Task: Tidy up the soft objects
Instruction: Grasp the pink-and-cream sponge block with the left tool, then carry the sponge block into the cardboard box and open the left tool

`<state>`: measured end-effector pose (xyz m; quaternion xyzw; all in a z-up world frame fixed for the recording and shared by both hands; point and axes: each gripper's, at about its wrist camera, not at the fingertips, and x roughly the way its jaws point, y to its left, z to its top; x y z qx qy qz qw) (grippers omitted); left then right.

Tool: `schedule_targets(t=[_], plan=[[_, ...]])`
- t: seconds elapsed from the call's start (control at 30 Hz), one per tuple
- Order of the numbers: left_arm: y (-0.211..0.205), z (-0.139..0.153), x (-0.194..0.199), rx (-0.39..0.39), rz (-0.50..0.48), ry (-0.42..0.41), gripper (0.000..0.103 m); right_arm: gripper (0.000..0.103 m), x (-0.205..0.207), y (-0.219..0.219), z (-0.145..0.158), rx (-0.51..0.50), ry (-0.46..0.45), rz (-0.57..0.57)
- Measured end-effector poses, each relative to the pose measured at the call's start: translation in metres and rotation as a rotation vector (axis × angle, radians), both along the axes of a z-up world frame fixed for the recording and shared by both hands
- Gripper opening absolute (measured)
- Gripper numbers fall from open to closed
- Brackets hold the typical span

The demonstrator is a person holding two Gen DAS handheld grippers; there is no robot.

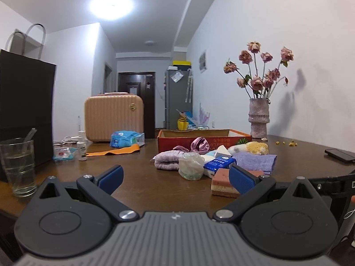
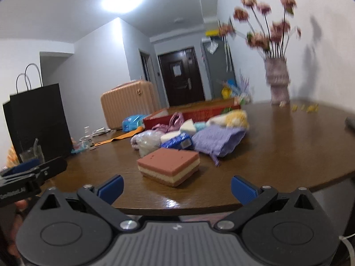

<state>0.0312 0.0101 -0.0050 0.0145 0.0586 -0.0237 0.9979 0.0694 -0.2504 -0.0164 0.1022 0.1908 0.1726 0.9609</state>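
A: Where do the two claws stand?

B: The left gripper (image 1: 176, 178) hangs above the near part of the brown table (image 1: 137, 188), its blue pads spread wide with nothing between them. The right gripper (image 2: 176, 188) sits at the near table edge, likewise spread wide and holding nothing.

A: And the soft things?

B: They lie in a heap at mid-table, in front of a red cardboard box (image 1: 204, 140). Nearest is a layered sponge (image 2: 168, 169), pink on top with a cream band, lying flat and alone, just ahead of the right gripper. In the left view the same sponge sits partly behind the right-hand pad.

A: What is behind it?

B: A pale green mesh puff (image 1: 191, 165), a blue and white tissue pack (image 1: 219, 163), a folded lilac towel (image 1: 255, 160) to the right, and a rolled mauve cloth (image 1: 166, 160) to the left. Farther back, against the box wall, are a pink satin scrunchie (image 1: 199, 144), a white wedge sponge (image 1: 221, 149) and a yellow and white fluffy piece (image 1: 255, 147). These touch or overlap one another.

A: Anything else on the table?

B: A glass of water (image 1: 18, 166) at the near left, a black paper bag (image 1: 24, 113) behind it, a peach case (image 1: 114, 117) far left, a vase of dried roses (image 1: 258, 119) far right, and a dark phone (image 1: 340, 155) at the right edge. The right view is blurred toward the vase
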Motion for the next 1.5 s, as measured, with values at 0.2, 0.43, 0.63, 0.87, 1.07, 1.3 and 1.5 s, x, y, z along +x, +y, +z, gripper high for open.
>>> schedule_targets(t=[0.2,0.43,0.63,0.87,1.07,1.3,1.5], plan=[[0.01,-0.007,0.047,-0.034,-0.059,0.088,0.103,0.094,0.024,0.014,-0.007,-0.074,-0.001,0.009],[0.006,0.0,0.126,-0.205,-0.231,0.246,0.08,0.056,0.08,0.015,-0.006,0.02,0.106,0.008],[-0.004,-0.012,0.18,-0.322,-0.336,0.481,0.037,0.042,0.118,0.016,-0.004,0.072,0.139,0.025],[-0.002,-0.013,0.177,-0.389,-0.36,0.565,0.062,0.038,0.146,0.008,0.003,0.057,0.147,0.018],[-0.004,-0.016,0.189,-0.447,-0.38,0.642,0.042,0.032,0.155,-0.005,0.0,0.142,0.274,0.09],[0.0,0.045,0.264,-0.411,-0.394,0.502,0.037,0.03,0.216,0.001,0.06,0.123,0.138,0.126],[0.015,0.091,0.433,-0.403,-0.348,0.472,0.036,0.03,0.376,0.024,0.113,0.107,0.11,0.119]])
